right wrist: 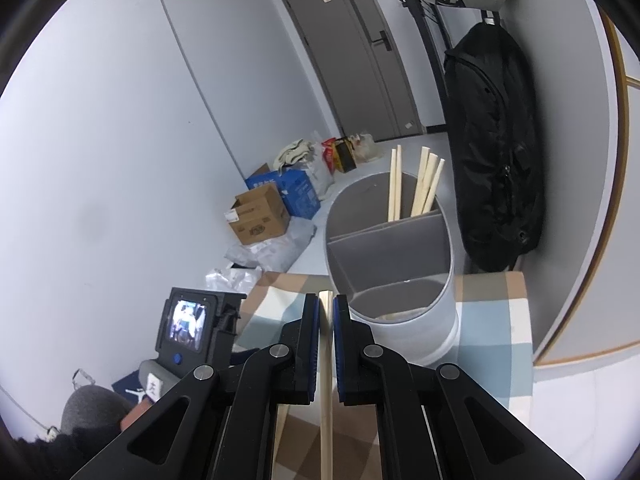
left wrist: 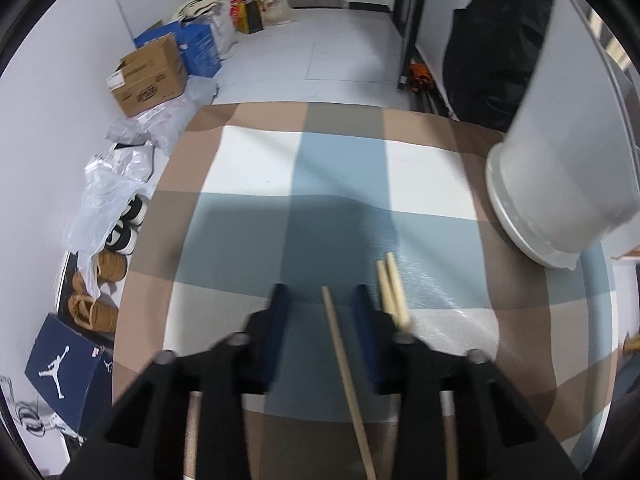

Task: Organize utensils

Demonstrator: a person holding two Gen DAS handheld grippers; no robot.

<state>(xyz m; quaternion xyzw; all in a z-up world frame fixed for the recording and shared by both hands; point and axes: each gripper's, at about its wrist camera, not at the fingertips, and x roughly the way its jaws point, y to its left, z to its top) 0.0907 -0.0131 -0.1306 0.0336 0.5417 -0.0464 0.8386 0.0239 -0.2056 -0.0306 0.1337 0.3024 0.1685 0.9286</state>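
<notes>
While your right tongs [right wrist: 327,308] pinch one chopstick [right wrist: 326,400] upright between their blue pads, just in front of the holder [right wrist: 400,320], your left tongs [left wrist: 320,300] hang wide over the checked worktop [left wrist: 340,160]. A single stick [left wrist: 346,380] lies between the left fingers, gripped by neither, and a pair [left wrist: 394,292] rests just beside the right-hand finger. The round grey holder stands on the worktop, split into compartments; several chopsticks [right wrist: 424,184] lean in its far compartment. A black bag [right wrist: 492,140] hangs behind it.
</notes>
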